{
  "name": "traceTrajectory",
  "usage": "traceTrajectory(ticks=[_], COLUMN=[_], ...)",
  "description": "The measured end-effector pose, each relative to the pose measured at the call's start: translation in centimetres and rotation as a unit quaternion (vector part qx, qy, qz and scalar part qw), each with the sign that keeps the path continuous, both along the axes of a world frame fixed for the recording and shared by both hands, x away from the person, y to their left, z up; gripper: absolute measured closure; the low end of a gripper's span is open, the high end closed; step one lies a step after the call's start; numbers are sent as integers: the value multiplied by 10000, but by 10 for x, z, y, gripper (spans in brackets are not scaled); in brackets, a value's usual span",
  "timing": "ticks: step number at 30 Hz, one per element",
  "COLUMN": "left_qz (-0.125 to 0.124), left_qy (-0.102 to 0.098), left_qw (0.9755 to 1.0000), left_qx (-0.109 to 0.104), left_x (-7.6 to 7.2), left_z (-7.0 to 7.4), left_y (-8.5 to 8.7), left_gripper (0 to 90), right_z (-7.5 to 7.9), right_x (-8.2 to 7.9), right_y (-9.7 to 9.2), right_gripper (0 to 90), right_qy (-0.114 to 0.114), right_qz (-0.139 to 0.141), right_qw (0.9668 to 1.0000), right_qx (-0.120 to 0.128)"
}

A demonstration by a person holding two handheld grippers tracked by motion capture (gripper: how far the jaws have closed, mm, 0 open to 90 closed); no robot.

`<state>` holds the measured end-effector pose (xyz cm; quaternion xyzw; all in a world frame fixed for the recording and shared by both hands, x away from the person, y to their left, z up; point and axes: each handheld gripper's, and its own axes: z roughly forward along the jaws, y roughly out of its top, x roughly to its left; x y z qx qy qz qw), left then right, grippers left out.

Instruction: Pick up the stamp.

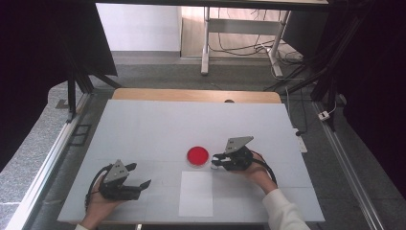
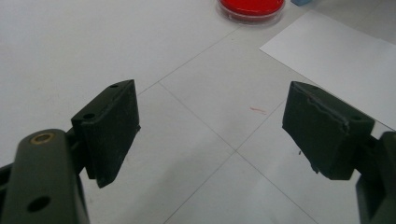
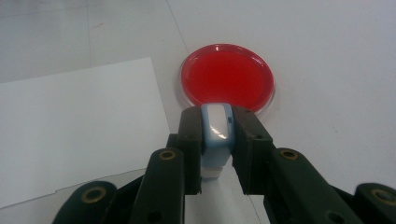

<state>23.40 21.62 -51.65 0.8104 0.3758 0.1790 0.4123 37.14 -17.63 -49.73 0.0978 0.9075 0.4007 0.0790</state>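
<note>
**Beside the red dish: clamped item at risk of slipping or fouling the contents**

Beside the red dish (image 3: pixel 227 77), on its near side in the right gripper view, the right gripper (image 3: pixel 217 140) is clamping a small pale-blue and white object (image 3: pixel 217 128) between its jaws. What the object is cannot be told from these pictures. It is sitting upright between the pads, with its rounded top lying just short of the dish rim. Left of the dish, a white paper sheet (image 3: pixel 74 126) is lying flat on the table (image 1: pixel 143 129).

Well to the left of the dish in the high view, the left gripper (image 1: pixel 139 184) is resting low over the table with its jaws standing wide and nothing between them.

Risks noted:
- The jaws are holding the object along a narrow, smooth-looking body. A tilt of the hand is likely to let it pivot or slide out.
- The object is standing very close to the dish. A careless forward push is liable to nudge the shallow dish across the table or tip the rim.
- The dish appears uncovered, though a clear lid cannot be ruled out. If open, an over-deep dip is likely to gouge or spill the red contents.
- The left gripper is standing too far from the dish to steady it.
</note>
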Motion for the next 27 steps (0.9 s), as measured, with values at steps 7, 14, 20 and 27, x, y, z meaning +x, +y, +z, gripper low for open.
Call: traceTrajectory(ticks=[7,14,20,27], left_qz=[8,17,22,18], left_qy=[0,-5,-12,-20], left_qw=[10000,10000,10000,10000], left_qx=[0,2,-3,5], left_x=[0,0,-1,-1], left_z=[0,0,0,0], left_y=[0,1,1,0], left_gripper=[188,188,189,190], right_z=[0,3,6,10], right_x=[-1,-3,-4,-9], right_y=[1,-1,-5,-9], right_gripper=[750,752,753,753], right_qy=[-12,-69,-79,-150], right_qz=[25,-175,-315,-653], right_qw=[10000,9998,9991,9968], right_qx=[13,100,266,443])
